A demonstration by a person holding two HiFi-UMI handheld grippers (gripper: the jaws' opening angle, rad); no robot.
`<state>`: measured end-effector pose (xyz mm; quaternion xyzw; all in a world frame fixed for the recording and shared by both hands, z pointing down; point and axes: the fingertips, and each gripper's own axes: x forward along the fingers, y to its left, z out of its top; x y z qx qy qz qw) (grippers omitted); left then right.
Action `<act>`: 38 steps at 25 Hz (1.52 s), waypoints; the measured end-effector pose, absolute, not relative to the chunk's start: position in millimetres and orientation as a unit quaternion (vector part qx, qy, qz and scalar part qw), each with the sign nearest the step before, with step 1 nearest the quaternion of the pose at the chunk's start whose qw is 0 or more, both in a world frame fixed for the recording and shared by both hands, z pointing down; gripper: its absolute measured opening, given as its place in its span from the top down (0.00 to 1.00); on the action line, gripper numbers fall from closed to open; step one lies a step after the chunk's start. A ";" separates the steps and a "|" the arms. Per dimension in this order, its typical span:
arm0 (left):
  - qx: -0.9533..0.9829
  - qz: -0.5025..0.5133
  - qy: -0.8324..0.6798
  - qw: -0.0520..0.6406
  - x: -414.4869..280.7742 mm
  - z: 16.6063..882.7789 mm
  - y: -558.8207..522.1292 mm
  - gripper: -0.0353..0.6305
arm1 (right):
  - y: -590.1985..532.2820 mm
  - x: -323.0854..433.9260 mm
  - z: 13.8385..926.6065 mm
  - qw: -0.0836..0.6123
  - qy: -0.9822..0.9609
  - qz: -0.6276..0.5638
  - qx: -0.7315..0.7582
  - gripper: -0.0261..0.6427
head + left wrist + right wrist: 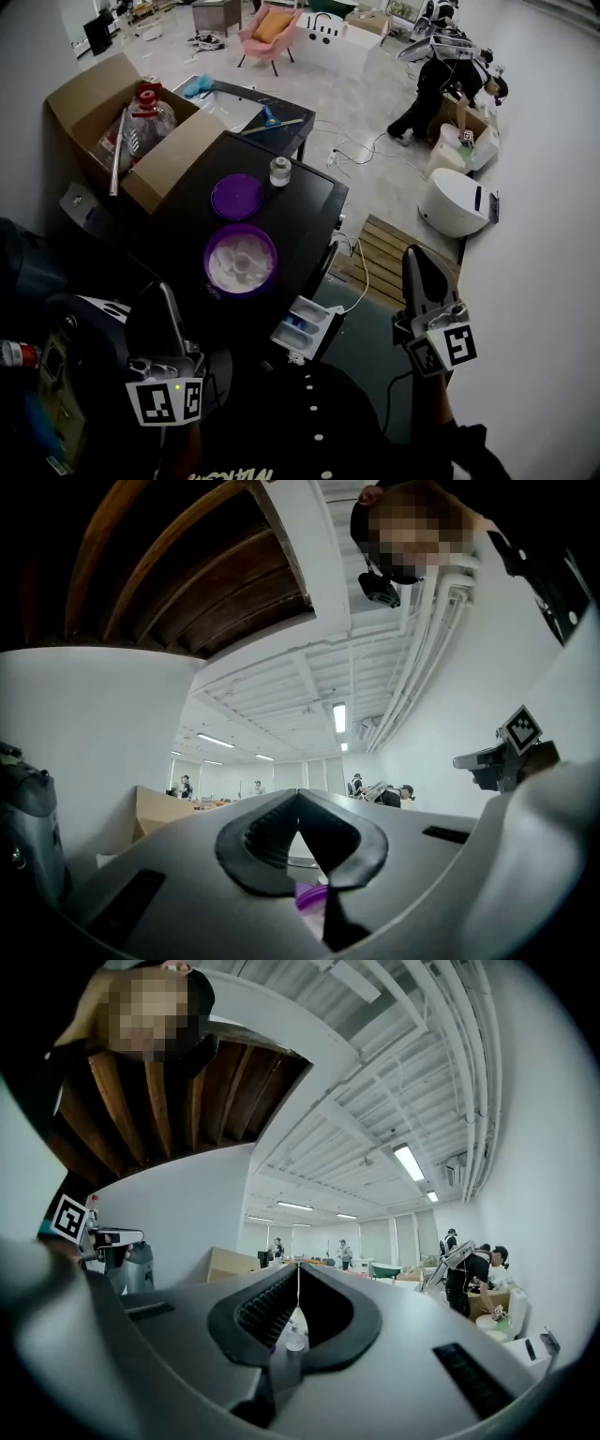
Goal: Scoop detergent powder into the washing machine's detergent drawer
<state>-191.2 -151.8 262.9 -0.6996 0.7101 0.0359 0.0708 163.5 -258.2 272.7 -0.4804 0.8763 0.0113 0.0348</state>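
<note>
Tub of white powder (240, 260) stood open on the washing machine (309, 199), with its purple lid (236, 197) just behind it. The drawer (307, 325) was pulled out below the front edge, near the tub; we could not tell whether powder lay in it. Left gripper (168, 292) and right gripper (414, 255) both had their fingers clenched on nothing, clear of tub and drawer. We judged this fitted either dosing still ahead or dosing done. We made out no scoop.
</note>
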 end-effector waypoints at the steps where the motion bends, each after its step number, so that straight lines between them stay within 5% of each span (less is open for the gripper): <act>1: -0.700 0.037 0.710 0.071 -190.1 262.9 -152.1 0.93 | -257.5 166.2 272.5 0.035 0.875 0.013 -0.483 0.92; 38: -0.700 0.034 0.710 0.071 -184.9 259.0 -142.2 0.93 | -259.4 146.2 279.4 0.028 0.881 0.021 -0.471 0.92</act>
